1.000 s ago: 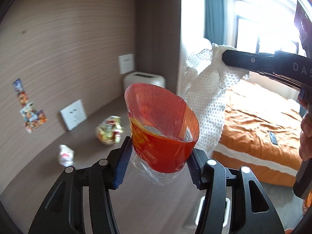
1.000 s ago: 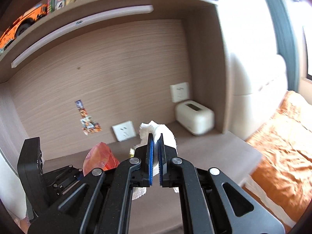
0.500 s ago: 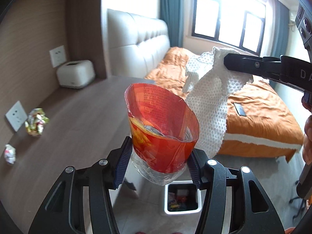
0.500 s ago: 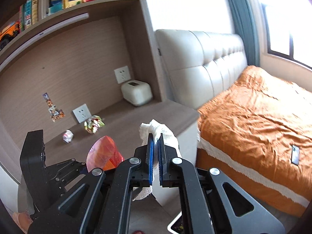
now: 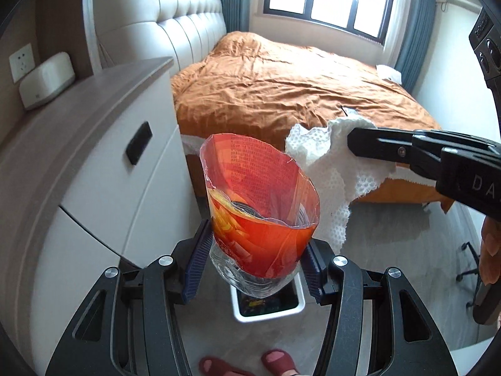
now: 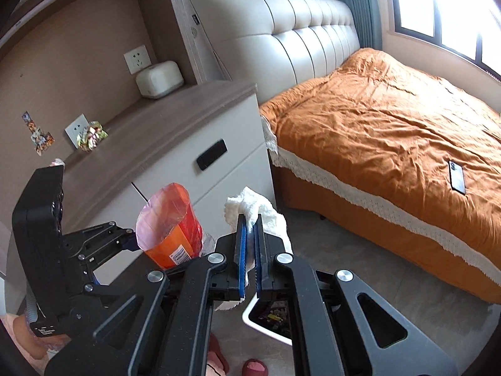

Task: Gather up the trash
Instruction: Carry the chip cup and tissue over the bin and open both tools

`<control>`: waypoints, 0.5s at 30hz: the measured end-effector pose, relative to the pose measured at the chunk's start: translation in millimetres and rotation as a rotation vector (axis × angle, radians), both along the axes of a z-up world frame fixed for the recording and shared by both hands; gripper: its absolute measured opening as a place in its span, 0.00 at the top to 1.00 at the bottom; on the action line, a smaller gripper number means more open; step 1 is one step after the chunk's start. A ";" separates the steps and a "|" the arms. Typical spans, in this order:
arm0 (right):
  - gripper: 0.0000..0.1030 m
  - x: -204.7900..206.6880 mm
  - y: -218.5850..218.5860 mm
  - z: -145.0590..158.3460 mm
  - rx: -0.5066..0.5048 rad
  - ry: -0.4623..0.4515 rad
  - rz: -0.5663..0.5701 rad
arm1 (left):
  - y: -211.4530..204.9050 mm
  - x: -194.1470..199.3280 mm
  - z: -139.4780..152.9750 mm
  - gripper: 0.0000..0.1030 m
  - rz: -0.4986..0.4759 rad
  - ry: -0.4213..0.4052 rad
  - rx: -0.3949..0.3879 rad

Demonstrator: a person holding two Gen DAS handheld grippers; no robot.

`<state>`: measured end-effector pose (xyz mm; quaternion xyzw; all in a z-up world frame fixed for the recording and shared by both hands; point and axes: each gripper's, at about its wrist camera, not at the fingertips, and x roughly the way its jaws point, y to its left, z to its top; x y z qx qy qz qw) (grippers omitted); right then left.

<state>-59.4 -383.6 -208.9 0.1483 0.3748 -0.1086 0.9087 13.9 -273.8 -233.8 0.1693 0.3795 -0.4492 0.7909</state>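
Observation:
My left gripper (image 5: 255, 258) is shut on a clear plastic bottle with an orange-red wrapper (image 5: 263, 206), held above a white trash bin (image 5: 269, 311) on the floor. It also shows in the right wrist view (image 6: 170, 228). My right gripper (image 6: 249, 250) is shut on a white paper towel (image 6: 260, 210), which also shows in the left wrist view (image 5: 325, 163), to the right of the bottle. The bin (image 6: 266, 322) lies just below the right gripper. A crumpled colourful wrapper (image 6: 90, 134) and a small white scrap (image 6: 58, 162) lie on the cabinet top.
A white cabinet with a wooden top (image 6: 188, 116) stands on the left, a white box (image 6: 159, 78) at its back. A bed with an orange cover (image 6: 391, 119) fills the right, a phone (image 6: 457, 177) on it. My red slippers (image 5: 275, 360) are on the floor below.
Both grippers swung right and down from the cabinet top to the floor beside the bed. The bin now sits directly under the bottle. Both grips are unchanged.

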 end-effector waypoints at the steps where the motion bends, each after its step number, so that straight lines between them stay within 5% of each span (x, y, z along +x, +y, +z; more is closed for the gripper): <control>1: 0.95 -0.1 -0.7 -11.9 0.003 0.020 -0.002 | -2.8 -1.0 -9.9 0.49 -0.009 0.000 0.007; 15: 0.95 13.9 1.1 -175.0 -0.017 0.251 0.015 | -28.8 8.8 -159.8 0.48 -0.073 0.085 0.063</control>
